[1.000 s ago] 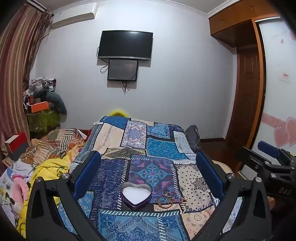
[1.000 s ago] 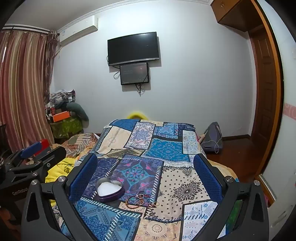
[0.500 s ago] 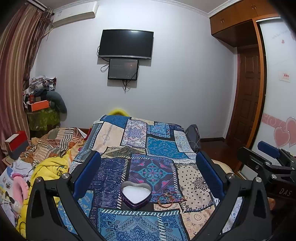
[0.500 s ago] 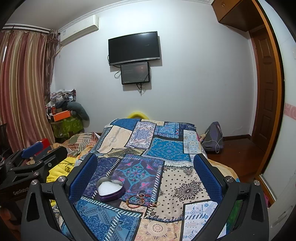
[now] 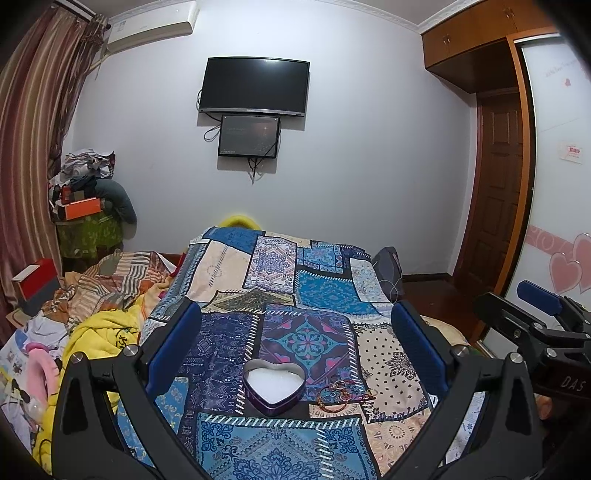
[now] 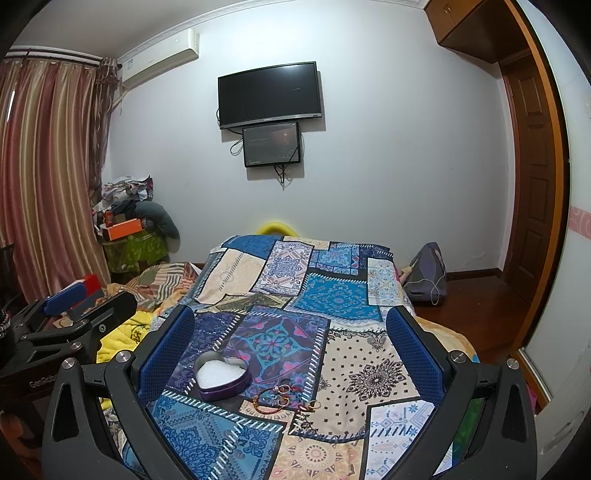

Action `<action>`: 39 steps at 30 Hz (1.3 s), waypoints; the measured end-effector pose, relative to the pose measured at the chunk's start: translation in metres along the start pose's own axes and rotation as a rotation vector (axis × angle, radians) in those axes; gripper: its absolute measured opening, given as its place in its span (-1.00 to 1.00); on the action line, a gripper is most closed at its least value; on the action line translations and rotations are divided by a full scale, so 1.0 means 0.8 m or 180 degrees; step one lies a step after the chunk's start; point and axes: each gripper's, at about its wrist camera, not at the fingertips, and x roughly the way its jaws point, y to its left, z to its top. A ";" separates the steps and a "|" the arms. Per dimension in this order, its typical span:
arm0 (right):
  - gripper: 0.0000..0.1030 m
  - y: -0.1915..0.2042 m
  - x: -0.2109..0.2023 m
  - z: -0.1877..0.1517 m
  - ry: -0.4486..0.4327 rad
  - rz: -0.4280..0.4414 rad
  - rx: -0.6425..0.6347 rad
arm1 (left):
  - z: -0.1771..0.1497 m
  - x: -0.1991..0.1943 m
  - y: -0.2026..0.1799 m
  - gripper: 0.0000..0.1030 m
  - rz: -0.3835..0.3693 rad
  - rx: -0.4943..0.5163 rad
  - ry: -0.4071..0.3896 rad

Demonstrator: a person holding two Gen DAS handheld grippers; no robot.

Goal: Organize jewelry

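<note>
jewelry (image 6: 282, 397) lies in a loose heap at 3 o'clock of the heart tin (image 6: 221, 376) on your bedspread (image 6: 369, 369), likely light, thin and slippery, so pinch a bangle's rim; it runs 9-to-3, and your left gripper (image 5: 293, 343) and right gripper (image 6: 290, 341) gape wide, empty.

I see a pale wall (image 5: 369, 166) with a TV (image 5: 254, 85) and a small screen (image 5: 248, 136) below, air conditioner (image 5: 151, 26) top left, striped curtains (image 6: 48, 177), wooden door (image 5: 498, 192), patchwork bedspread (image 5: 325, 291), dim light.
</note>
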 end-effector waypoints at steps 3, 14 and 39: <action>1.00 0.000 0.000 -0.001 0.0001 -0.0001 0.0001 | -0.001 0.000 0.000 1.00 -0.0002 0.0003 0.0000; 1.00 0.001 0.001 -0.001 0.0011 0.0000 0.0003 | -0.001 0.000 0.000 1.00 -0.0006 0.0001 0.0002; 1.00 -0.002 0.010 -0.008 0.0051 0.0009 -0.0002 | 0.000 0.007 0.000 1.00 -0.0012 0.0010 0.0043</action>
